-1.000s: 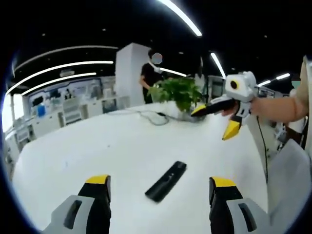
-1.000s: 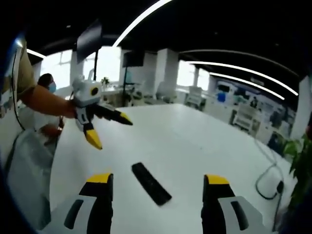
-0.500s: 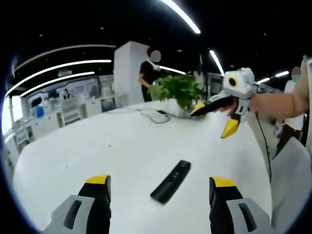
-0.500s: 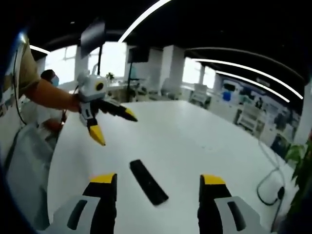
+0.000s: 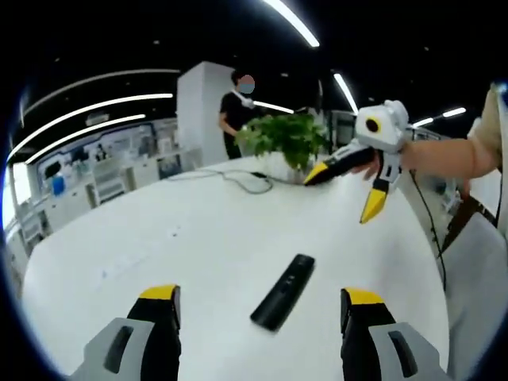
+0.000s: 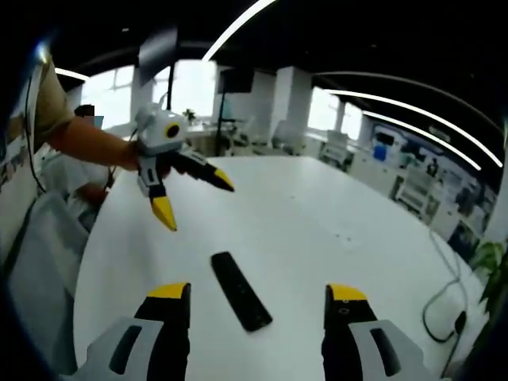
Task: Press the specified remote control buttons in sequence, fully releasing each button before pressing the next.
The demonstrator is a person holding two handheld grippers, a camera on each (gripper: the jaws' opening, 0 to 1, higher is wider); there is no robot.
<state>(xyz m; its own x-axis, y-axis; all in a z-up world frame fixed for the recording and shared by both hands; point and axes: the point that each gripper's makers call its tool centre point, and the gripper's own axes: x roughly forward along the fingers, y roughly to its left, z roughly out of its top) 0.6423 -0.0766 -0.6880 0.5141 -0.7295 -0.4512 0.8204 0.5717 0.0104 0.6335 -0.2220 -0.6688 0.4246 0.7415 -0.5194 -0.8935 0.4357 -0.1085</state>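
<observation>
Remote: the slim black rectangular remote control point(image 5: 283, 290) lies flat and alone on the big white round table point(image 5: 159, 238), between the two grippers; no button pressed as far as I can judge.
Left gripper: the grey, yellow-tipped left gripper point(image 5: 259, 298) hangs above the table short of the remote, jaws wide apart and holding nothing; the remote sits in the gap ahead of them, which reads as lining up.
Right gripper: the yellow-tipped right gripper point(image 6: 258, 294) is likewise spread and empty, held in the air opposite; from the other side point(image 5: 345, 186) it shows well above the table.
Why so: both hover clear, probably to keep the remote in sight before the first press.
Surroundings: a leafy green potted plant point(image 5: 286, 140) and a dark cable point(image 5: 238, 179) sit at the far edge; a person in black point(image 5: 236, 115) stands beyond.
</observation>
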